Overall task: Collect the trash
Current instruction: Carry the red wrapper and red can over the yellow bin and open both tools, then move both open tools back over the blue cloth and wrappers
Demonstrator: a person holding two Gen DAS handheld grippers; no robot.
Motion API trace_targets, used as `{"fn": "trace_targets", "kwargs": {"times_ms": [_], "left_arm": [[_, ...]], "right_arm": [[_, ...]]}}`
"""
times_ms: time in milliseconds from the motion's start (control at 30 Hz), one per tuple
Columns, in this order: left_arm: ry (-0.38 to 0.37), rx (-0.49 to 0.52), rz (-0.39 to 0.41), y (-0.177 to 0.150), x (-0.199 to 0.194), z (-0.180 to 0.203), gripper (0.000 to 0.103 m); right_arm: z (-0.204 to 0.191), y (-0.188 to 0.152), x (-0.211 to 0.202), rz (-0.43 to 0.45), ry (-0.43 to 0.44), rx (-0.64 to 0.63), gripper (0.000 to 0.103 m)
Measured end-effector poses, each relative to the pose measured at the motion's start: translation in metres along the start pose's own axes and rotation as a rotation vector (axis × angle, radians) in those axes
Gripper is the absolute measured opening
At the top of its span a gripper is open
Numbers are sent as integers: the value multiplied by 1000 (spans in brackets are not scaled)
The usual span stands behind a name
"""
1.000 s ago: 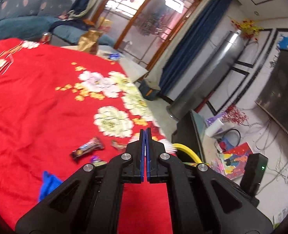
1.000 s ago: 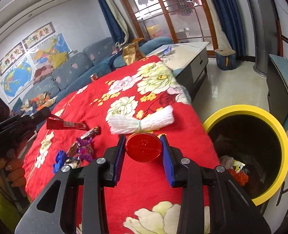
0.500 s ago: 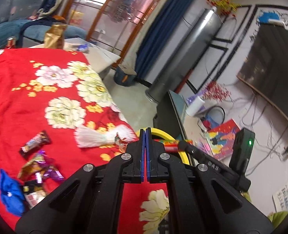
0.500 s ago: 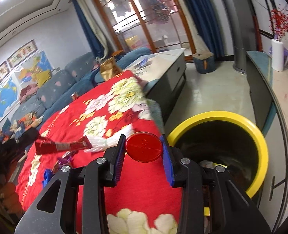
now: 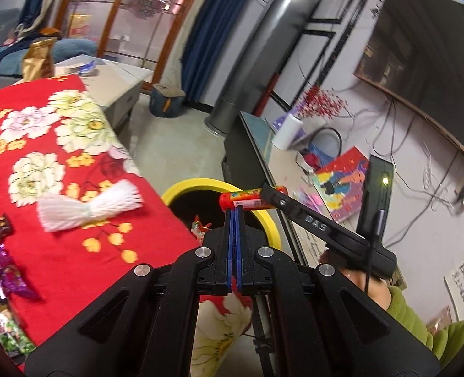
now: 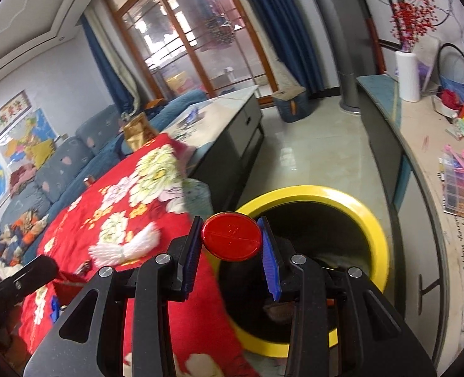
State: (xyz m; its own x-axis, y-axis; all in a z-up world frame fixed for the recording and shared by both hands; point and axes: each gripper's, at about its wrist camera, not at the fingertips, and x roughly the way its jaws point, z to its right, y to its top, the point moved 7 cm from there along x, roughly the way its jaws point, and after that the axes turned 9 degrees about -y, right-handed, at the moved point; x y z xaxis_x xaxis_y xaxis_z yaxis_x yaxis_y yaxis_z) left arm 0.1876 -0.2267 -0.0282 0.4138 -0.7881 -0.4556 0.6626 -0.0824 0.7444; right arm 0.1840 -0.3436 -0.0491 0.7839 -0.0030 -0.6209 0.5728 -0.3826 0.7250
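Tube (image 6: 231, 240), red, capped, cylindrical, printed label along its side: held across the body by the right tool (image 6: 230, 245), both pads pinching it, red end cap facing that camera. In the left view the same tube (image 5: 247, 197) shows side-on above the yellow-rimmed bin (image 5: 197, 185). Position: over the bin's rim (image 6: 351, 198), beside the red floral bedspread (image 6: 112, 207). Handling, by judgement: light, stiff, smooth plastic, liable to roll or slip if pinched near an end; the mid-body hold suits it. Left tool (image 5: 234, 220): pads pressed together, nothing visible between them from its own camera. Remaining on the bedspread: white tassel bundle (image 5: 89, 205); candy wrappers (image 5: 2, 270) near the left edge. Bin already holds some wrappers (image 5: 200, 227).
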Motion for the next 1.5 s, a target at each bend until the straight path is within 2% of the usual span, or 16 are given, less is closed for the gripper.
{"fn": "trace_targets", "kwargs": {"times_ms": [600, 967, 1000, 1033, 1067, 1133, 1200, 1267, 1300, 1333, 1500], "left_arm": [[-28, 50, -119, -29, 65, 18, 0], [-15, 49, -176, -49, 92, 10, 0], [-6, 48, -180, -50, 93, 8, 3], [9, 51, -178, -50, 93, 6, 14], [21, 54, -175, -50, 92, 4, 33], [53, 63, -163, -49, 89, 0, 46], [81, 65, -161, -47, 85, -3, 55], [104, 50, -150, -45, 80, -7, 86], [115, 39, -140, -44, 76, -10, 91], [122, 27, -129, -43, 71, -13, 92], [165, -19, -123, -43, 58, -28, 92]], "right_arm": [[67, -10, 23, -47, -91, 117, 34], [81, -22, 38, -99, -74, 161, 35], [81, -22, 38, -98, -76, 161, 36], [81, -22, 39, -98, -75, 154, 38], [80, -22, 40, -98, -75, 149, 40], [80, -22, 40, -99, -80, 144, 51], [79, -24, 40, -99, -93, 138, 54], [76, -24, 40, -94, -104, 120, 56], [76, -24, 39, -91, -107, 114, 58], [75, -24, 39, -88, -115, 107, 59], [63, -22, 33, -58, -136, 60, 63]]}}
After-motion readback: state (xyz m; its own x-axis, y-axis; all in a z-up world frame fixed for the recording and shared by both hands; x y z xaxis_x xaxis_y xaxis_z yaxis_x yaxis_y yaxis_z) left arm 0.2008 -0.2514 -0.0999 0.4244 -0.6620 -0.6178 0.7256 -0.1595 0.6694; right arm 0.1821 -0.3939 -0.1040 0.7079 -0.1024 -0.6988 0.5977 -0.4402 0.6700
